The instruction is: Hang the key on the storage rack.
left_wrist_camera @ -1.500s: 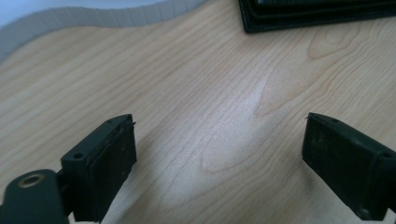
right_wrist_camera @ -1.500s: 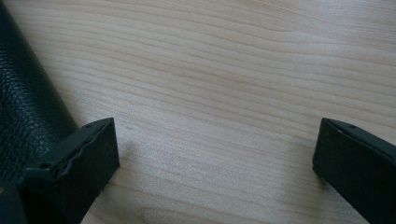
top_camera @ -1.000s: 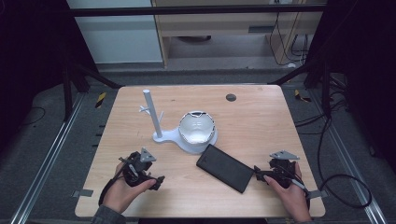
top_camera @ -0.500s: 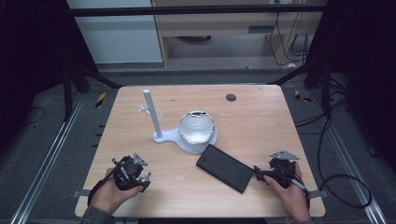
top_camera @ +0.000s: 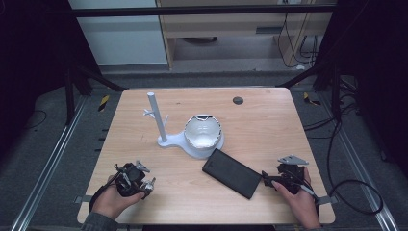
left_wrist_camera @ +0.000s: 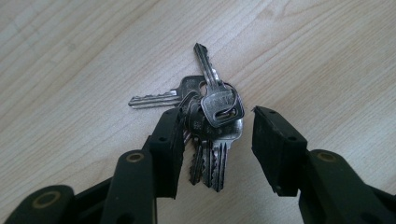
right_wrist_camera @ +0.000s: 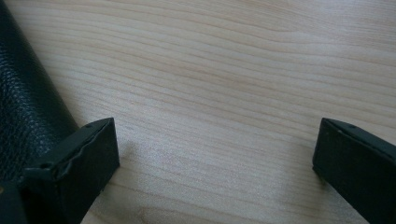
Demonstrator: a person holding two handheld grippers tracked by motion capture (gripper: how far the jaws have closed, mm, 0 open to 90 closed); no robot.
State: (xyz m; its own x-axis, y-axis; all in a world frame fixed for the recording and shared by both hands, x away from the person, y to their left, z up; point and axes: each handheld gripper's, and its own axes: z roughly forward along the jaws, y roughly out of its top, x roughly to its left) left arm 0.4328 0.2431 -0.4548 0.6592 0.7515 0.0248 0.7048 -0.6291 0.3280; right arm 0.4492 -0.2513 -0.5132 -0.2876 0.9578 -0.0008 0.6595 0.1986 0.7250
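Note:
A bunch of several silver keys (left_wrist_camera: 215, 113) on a ring lies on the wooden table. My left gripper (left_wrist_camera: 217, 117) stands open around it, the left jaw against the keys and the right jaw a little apart from them. In the high view the left gripper (top_camera: 138, 183) is at the table's near left, held by a hand. My right gripper (right_wrist_camera: 217, 128) is wide open over bare wood, its left jaw right beside a black leather case (right_wrist_camera: 23, 93). From above, the right gripper (top_camera: 267, 180) points at the near right end of the case (top_camera: 231, 173).
A white stand (top_camera: 192, 144) with an upright pole (top_camera: 155, 115) and a white bowl-shaped piece (top_camera: 203, 132) sits at the table's middle. A small dark disc (top_camera: 237, 100) lies near the far edge. Bare wood spreads between the two grippers.
My left gripper has shifted left along the near edge and slightly toward the person. The right gripper and the case have stayed put.

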